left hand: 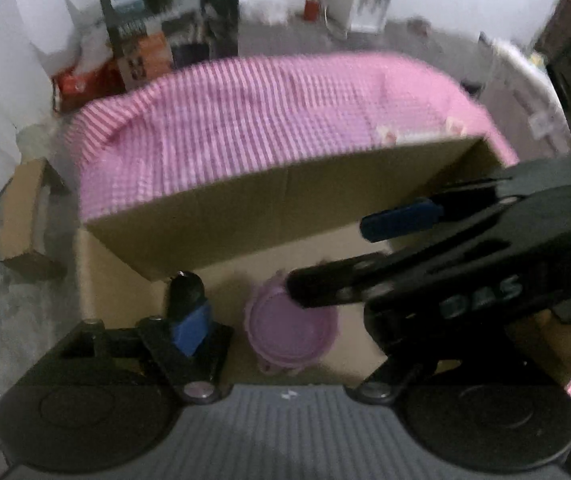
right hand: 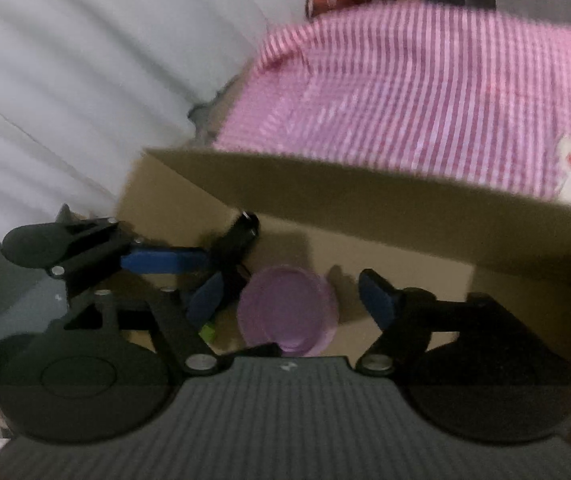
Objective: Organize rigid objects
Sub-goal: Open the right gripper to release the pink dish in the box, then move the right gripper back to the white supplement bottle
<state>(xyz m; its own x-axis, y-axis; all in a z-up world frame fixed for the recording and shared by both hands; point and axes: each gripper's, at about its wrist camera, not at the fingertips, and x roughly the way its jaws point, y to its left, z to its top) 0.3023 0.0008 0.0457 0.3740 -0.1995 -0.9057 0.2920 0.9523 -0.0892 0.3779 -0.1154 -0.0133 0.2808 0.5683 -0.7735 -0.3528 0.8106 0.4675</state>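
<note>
A round purple bowl (left hand: 291,326) lies on the floor of an open cardboard box (left hand: 113,280). In the right wrist view the bowl (right hand: 285,312) sits between and below the blue pads of my right gripper (right hand: 293,300), which is open, with a gap on either side. My left gripper (left hand: 285,296) hangs over the same box with only its left finger (left hand: 189,316) showing. The right gripper (left hand: 329,258) reaches in from the right and hides the left gripper's other finger. Nothing is held in the left gripper, and its jaws look open.
The box's raised flap (left hand: 285,208) stands just beyond the bowl. Behind it lies a pink striped cloth (left hand: 245,120). A loose cardboard piece (left hand: 25,216) lies on the floor to the left. White curtains (right hand: 65,80) hang nearby. A person (left hand: 219,12) stands far back.
</note>
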